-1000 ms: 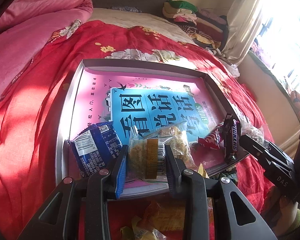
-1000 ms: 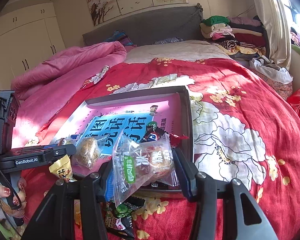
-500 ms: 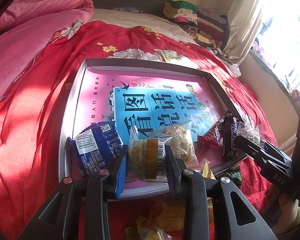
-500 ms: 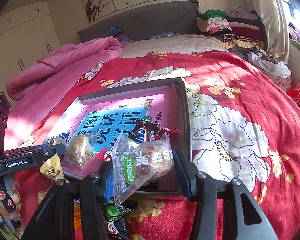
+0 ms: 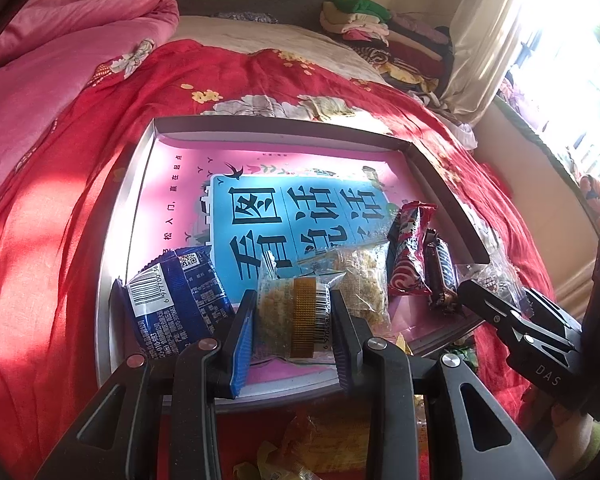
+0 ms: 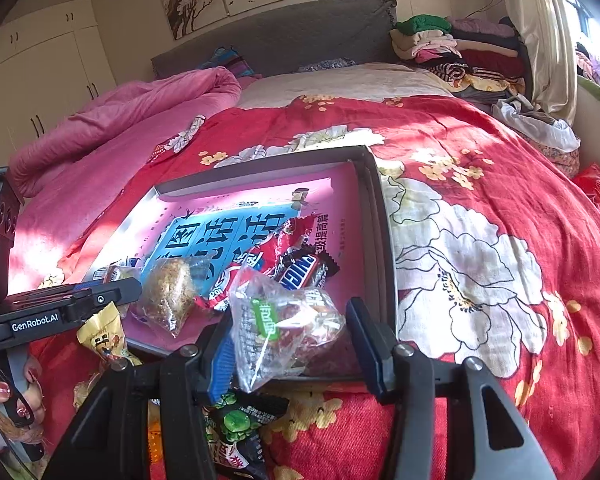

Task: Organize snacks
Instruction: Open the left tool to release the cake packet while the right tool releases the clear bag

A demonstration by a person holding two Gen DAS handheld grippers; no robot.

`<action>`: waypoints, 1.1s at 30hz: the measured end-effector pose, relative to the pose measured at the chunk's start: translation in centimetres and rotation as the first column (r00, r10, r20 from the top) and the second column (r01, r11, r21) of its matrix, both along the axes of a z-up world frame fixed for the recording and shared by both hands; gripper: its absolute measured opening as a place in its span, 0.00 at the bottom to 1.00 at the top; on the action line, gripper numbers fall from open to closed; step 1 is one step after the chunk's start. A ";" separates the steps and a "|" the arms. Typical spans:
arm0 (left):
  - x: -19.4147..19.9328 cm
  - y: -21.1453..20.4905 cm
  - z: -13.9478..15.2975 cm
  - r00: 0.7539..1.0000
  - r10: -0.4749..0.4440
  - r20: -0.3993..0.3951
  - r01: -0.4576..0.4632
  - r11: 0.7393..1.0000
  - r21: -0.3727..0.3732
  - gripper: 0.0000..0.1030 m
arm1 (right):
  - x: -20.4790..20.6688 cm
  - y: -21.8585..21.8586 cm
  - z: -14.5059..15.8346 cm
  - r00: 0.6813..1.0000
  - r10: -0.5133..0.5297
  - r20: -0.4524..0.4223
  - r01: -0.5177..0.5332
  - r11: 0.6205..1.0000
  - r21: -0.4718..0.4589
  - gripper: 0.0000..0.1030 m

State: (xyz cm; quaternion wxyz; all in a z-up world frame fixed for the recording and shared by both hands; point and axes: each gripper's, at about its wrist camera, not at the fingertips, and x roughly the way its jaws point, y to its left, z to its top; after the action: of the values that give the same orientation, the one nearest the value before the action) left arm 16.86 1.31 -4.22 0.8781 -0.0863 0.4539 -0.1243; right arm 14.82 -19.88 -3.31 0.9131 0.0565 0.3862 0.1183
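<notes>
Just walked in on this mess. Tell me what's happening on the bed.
A person is sorting snacks into a shallow tray on the red bedspread, with tongs in each hand. The left tongs grip a clear packet of crumbly snack over the tray's near edge. The right tongs hold a clear packet with a green label. Several snacks already lie inside.

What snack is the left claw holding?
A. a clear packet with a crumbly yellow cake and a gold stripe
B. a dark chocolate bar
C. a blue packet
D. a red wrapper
A: in the left wrist view, the left claw pinches the clear packet with the gold stripe, over the tray; the blue packet lies beside it.
</notes>
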 end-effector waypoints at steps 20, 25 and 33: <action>-0.3 0.0 0.0 1.000 -0.003 -0.001 0.003 1.000 0.009 0.35 | -3.2 1.1 1.3 0.992 0.095 0.078 -0.098 0.994 0.047 0.59; -0.3 0.0 0.2 1.000 0.003 0.006 -0.003 1.000 0.019 0.36 | -3.6 1.8 1.6 0.987 0.134 0.094 -0.139 0.989 0.056 0.59; -0.3 0.2 0.1 1.000 0.007 0.005 -0.007 1.000 0.015 0.36 | -3.8 2.8 1.9 0.974 0.198 0.115 -0.207 0.975 0.076 0.59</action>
State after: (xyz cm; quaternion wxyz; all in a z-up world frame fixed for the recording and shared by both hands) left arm 16.58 1.48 -4.11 0.8802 -0.0810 0.4525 -0.1181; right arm 10.98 -17.06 -1.45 0.9121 0.0504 0.3352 0.2304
